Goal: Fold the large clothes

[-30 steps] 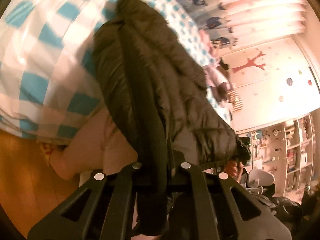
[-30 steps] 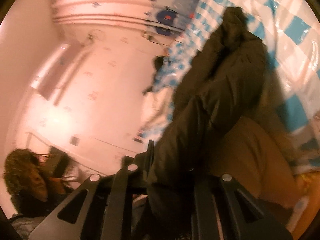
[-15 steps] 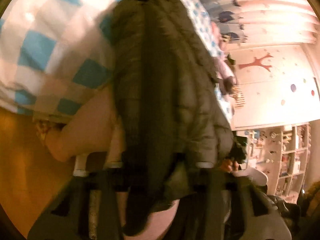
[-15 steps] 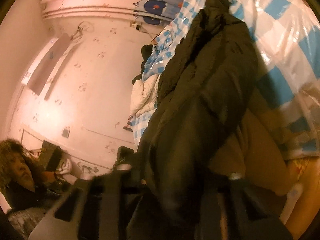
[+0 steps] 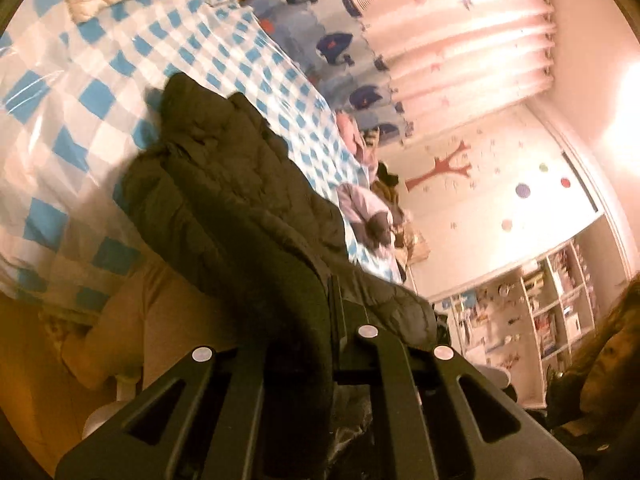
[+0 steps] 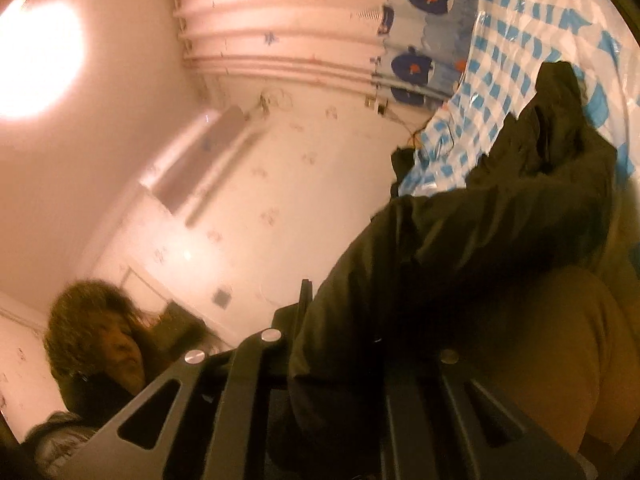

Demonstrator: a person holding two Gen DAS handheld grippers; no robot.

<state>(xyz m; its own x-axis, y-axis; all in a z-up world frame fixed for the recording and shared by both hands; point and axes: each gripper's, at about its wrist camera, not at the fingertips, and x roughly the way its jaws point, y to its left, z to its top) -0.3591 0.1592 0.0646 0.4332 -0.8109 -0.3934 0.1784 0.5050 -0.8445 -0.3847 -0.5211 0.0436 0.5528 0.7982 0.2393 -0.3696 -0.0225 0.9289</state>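
Both black two-finger grippers — the left gripper [image 5: 320, 320] and the right gripper [image 6: 344, 344] — are pinched tight on an edge of the dark quilted puffer jacket [image 5: 240, 208], which trails from them onto the blue-and-white checked plastic-covered bed [image 5: 72, 120] beyond.
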